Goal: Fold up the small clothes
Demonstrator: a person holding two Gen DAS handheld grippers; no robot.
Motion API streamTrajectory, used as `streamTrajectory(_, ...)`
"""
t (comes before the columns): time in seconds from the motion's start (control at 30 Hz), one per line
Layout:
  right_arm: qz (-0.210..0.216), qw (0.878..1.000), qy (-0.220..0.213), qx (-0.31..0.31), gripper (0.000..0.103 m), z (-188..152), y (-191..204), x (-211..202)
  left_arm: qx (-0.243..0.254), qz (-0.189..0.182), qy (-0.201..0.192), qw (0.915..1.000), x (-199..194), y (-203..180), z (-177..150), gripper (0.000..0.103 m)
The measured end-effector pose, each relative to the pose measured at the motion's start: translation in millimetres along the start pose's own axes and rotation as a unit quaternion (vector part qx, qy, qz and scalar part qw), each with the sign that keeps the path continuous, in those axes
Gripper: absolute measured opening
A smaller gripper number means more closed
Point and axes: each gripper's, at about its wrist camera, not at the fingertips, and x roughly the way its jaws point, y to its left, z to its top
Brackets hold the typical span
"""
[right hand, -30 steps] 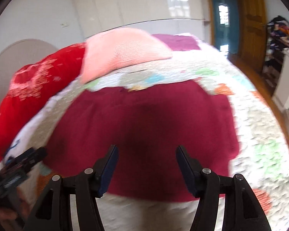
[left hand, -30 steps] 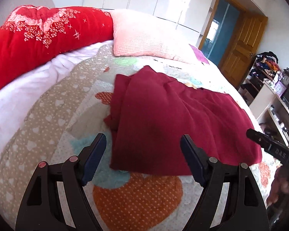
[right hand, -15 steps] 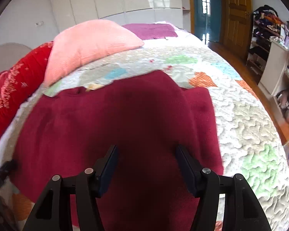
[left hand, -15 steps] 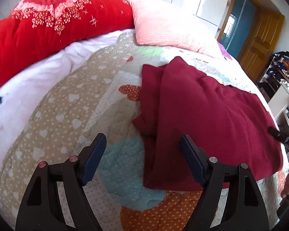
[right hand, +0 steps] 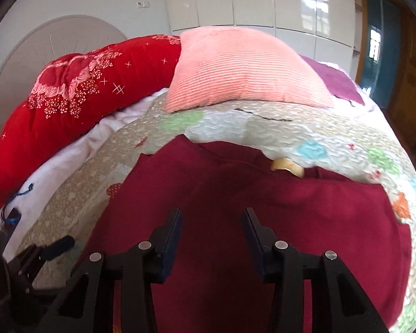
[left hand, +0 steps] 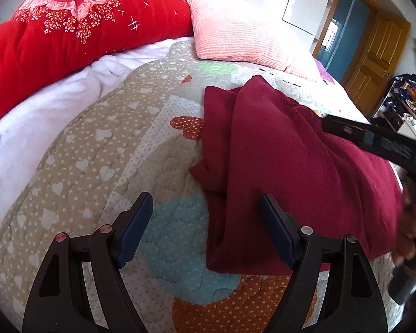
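Quilted bed point(left hand: 102, 149), maroon garment point(left hand: 285, 166) under spread right gripper point(right hand: 211, 229).

The garment point(left hand: 285, 161) lies spread on the quilt point(left hand: 102, 149) before me. My left gripper point(left hand: 205, 222) straddles its left edge; my right gripper point(right hand: 211, 230) hangs over its middle. Behind it, the pillow point(right hand: 241, 69) sits on the quilt, the bolster point(left hand: 69, 33) to its left.

No text or label can be read.
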Motion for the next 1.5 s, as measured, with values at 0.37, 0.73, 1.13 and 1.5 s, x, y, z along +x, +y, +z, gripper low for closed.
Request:
streamTrajectory(0.37,-0.025,0.998,0.051,0.032,0.041,18.7,2.0,81.0,-0.022,-0.02,0.011,0.9995,2.1,10.7,3.3,0.08)
streamTrajectory(0.73,0.02,0.997,0.043,0.065,0.049,-21.3,-37.5,27.3,-0.017,-0.028,-0.002,0.9995,-2.3,5.0,3.4,0.079)
streamTrajectory(1.13,-0.135,0.978,-0.017,0.161,0.07,-98.8,-156.9,-88.1,-0.011,-0.029,-0.003,0.9995,0.1,-1.8,1.8,0.079)
streamTrajectory(1.5,-0.14,0.978,-0.012,0.152,0.017,-95.1,-180.6,-64.9,-0.01,-0.027,-0.001,0.9996,2.9,-2.2,1.1,0.079)
